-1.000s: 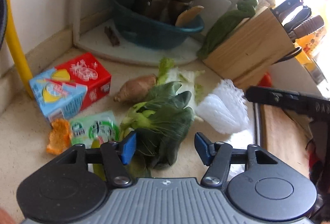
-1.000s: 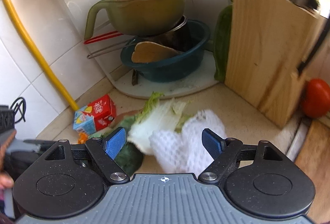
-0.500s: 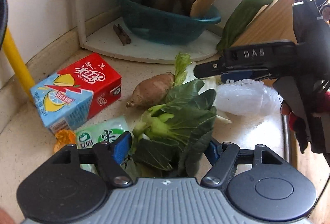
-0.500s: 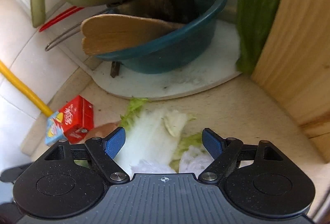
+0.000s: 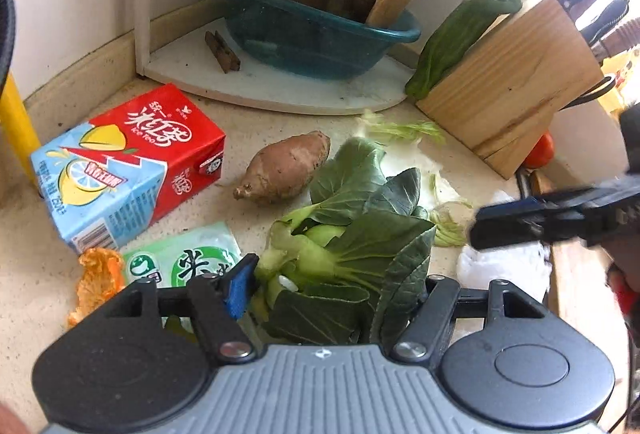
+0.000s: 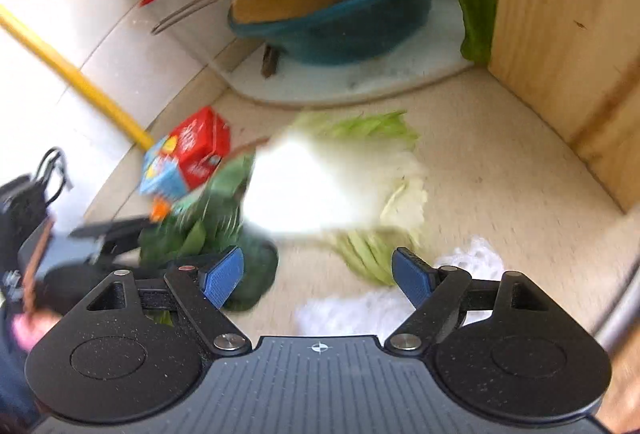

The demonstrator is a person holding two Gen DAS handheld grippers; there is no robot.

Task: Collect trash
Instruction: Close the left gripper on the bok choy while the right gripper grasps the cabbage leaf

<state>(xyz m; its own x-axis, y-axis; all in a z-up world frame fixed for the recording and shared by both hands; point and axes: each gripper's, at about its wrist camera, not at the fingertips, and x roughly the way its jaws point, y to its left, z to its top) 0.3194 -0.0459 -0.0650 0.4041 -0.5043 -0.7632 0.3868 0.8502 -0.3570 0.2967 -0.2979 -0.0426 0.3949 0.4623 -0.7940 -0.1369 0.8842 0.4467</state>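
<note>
Two grippers we see on the beige speckled counter (image 5: 460,158). Far off sits the teal plastic basin (image 5: 320,38). Our left gripper (image 5: 332,286), jaws spread, straddles the dark green bok choy (image 5: 360,234). Our right gripper (image 6: 318,276), jaws spread wide and empty, hovers above the white foam net (image 6: 468,258); the red-and-blue tea carton (image 5: 128,162) lies left.

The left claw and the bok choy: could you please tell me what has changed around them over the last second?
The left claw moved forward, so the bok choy now sits between its open fingers, not clamped. The right claw pushed in towards the cabbage, then drew back, open; the white foam net lies by its right fingertip. The drink carton and sweet potato stayed put.
</note>
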